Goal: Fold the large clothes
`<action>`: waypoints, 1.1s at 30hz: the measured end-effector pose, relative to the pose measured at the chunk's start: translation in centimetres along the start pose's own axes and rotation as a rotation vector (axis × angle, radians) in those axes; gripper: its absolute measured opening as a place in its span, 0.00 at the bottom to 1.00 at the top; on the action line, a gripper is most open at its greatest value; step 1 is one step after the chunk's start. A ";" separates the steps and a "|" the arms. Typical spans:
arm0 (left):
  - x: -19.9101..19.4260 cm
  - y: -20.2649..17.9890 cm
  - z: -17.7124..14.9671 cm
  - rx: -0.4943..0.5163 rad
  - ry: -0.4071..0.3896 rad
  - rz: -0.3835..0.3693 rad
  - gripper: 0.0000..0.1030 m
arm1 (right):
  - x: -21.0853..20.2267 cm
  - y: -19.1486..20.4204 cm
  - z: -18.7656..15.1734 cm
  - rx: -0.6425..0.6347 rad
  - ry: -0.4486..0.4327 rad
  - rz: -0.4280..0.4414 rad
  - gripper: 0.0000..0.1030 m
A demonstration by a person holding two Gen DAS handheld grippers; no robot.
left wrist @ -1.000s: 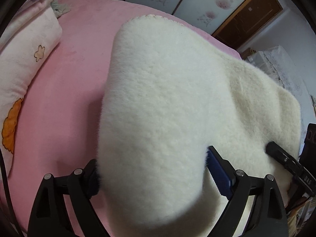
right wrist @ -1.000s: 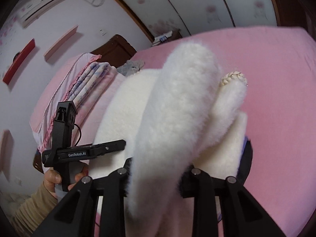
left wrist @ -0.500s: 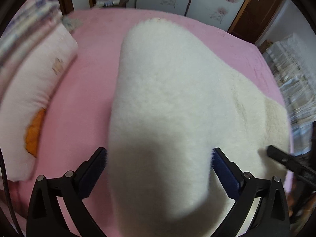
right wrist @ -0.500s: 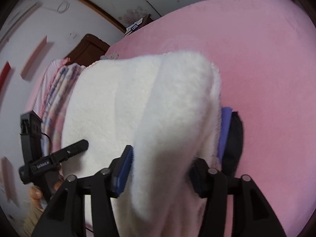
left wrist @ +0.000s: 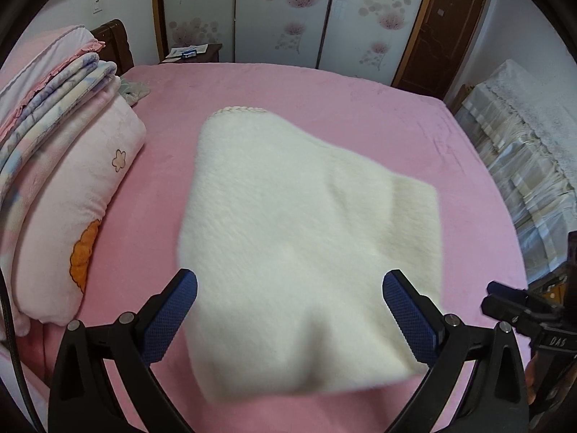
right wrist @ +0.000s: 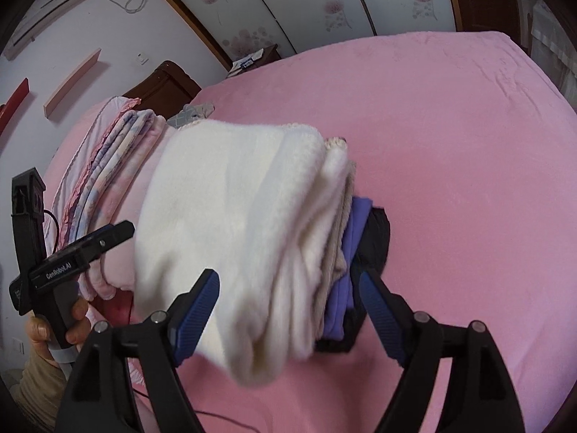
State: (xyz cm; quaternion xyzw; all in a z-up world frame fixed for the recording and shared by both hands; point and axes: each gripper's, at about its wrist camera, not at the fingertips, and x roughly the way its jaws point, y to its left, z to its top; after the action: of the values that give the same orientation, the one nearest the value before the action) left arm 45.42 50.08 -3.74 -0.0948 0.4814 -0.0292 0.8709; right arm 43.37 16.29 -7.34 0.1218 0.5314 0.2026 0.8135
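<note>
A cream fleece garment (left wrist: 306, 238) lies folded on the pink bed sheet (left wrist: 324, 93), on top of a small stack: under it a beige layer, then a purple garment (right wrist: 351, 252) and a black garment (right wrist: 377, 234) at the bottom, their edges showing at the stack's 3 o'clock side in the right wrist view. The left gripper (left wrist: 288, 303) stands with its fingers spread wide, one at each side of the fleece's near end, gripping nothing. The right gripper (right wrist: 288, 310) is likewise spread wide, its blue-padded fingers (right wrist: 196, 310) at either side of the stack's near corner. At 9 o'clock from the fleece, a pink quilt (left wrist: 83, 209) with an orange flower carries folded blankets (left wrist: 54, 108).
</note>
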 end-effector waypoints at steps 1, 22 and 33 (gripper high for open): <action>-1.0 -0.6 -0.7 0.000 -0.004 -0.015 0.99 | -1.0 0.1 -0.9 0.002 0.006 0.003 0.78; -26.9 -21.4 -20.8 0.008 -0.009 -0.165 0.99 | -31.3 -1.2 -18.7 -0.158 -0.005 0.188 0.78; -31.6 -28.0 -31.7 -0.059 0.044 -0.166 0.99 | -39.3 -6.4 -26.0 -0.213 0.024 0.225 0.78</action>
State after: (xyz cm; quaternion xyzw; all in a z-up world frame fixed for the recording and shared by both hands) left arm 2.86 22.80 11.55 -0.1594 0.4917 -0.0892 0.8514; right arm 6.98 -7.89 11.49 0.0910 0.4996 0.3492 0.7875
